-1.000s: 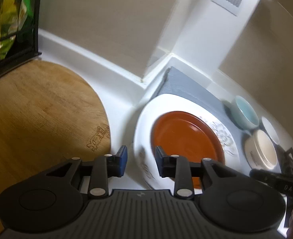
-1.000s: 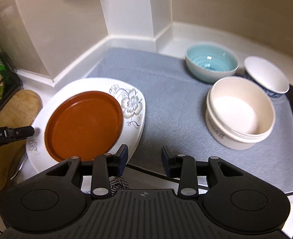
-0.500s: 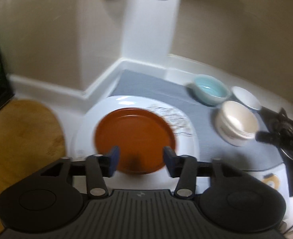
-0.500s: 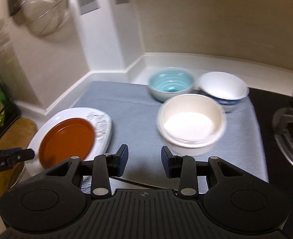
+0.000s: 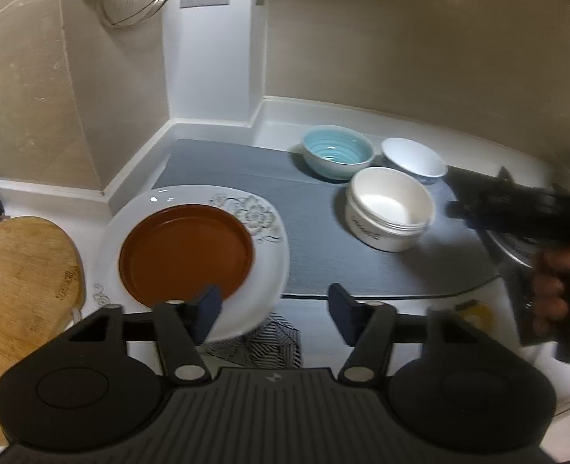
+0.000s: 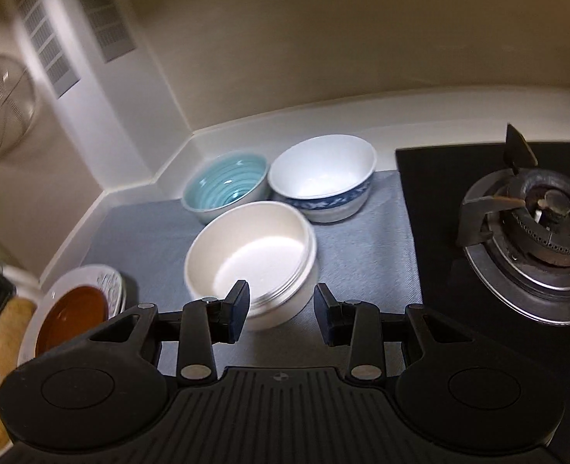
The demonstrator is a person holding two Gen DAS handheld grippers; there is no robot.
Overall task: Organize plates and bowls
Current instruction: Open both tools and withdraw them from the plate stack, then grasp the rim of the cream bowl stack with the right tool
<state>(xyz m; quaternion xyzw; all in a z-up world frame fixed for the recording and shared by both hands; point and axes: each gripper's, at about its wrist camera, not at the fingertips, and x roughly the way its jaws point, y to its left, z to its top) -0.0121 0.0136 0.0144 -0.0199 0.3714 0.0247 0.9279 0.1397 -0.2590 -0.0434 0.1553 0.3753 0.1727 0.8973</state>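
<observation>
The left gripper [image 5: 273,313] is hanging with its jaws spread wide and nothing between them; its left fingertip is overlapping the near rim of the white floral plate [image 5: 261,224] in view, though contact cannot be confirmed. That plate is carrying a brown plate [image 5: 186,253] and is sitting partly on the grey mat [image 5: 323,270], beside a wooden board [image 5: 21,270]. The right gripper [image 6: 281,311] is likewise standing open and empty, just before the cream bowl [image 6: 250,259]. Behind that bowl, a teal bowl [image 6: 225,189] and a blue-banded white bowl [image 6: 323,174] are sitting side by side on the mat. A gas burner [image 6: 532,228] is lying to the right.
</observation>
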